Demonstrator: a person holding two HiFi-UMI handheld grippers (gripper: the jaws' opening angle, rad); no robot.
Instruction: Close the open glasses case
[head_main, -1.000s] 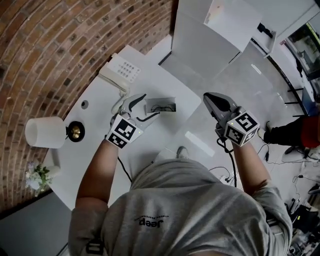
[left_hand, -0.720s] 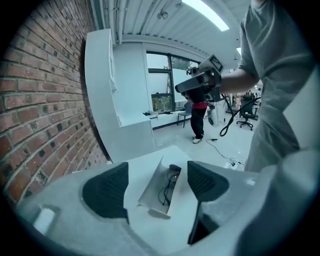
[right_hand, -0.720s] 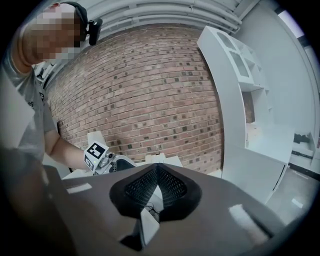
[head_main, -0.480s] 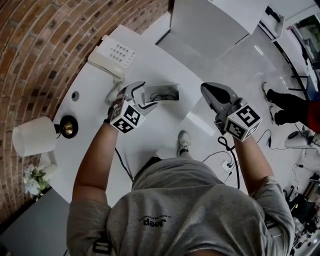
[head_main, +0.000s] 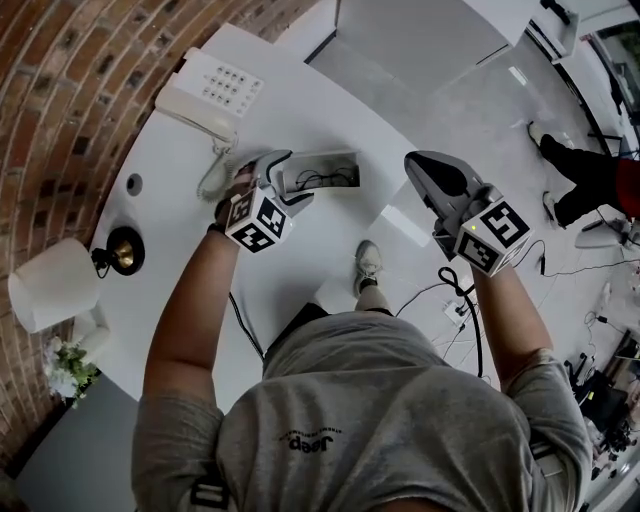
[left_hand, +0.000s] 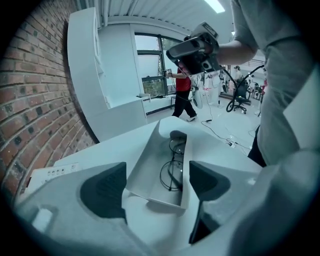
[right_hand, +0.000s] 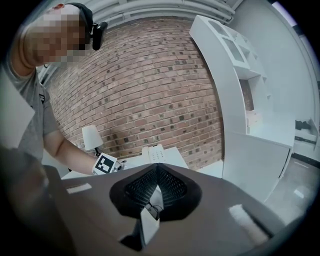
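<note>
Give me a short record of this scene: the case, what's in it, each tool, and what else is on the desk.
case: glasses case, open, lying on the white desk
contents: glasses inside
left tool: jaws wide apart, just been opening; the case's near end shows in the gap, pads not on it
right tool: jaws together, empty, to the right of the case and apart from it
also on desk: telephone, lamp
status: case not yet closed
</note>
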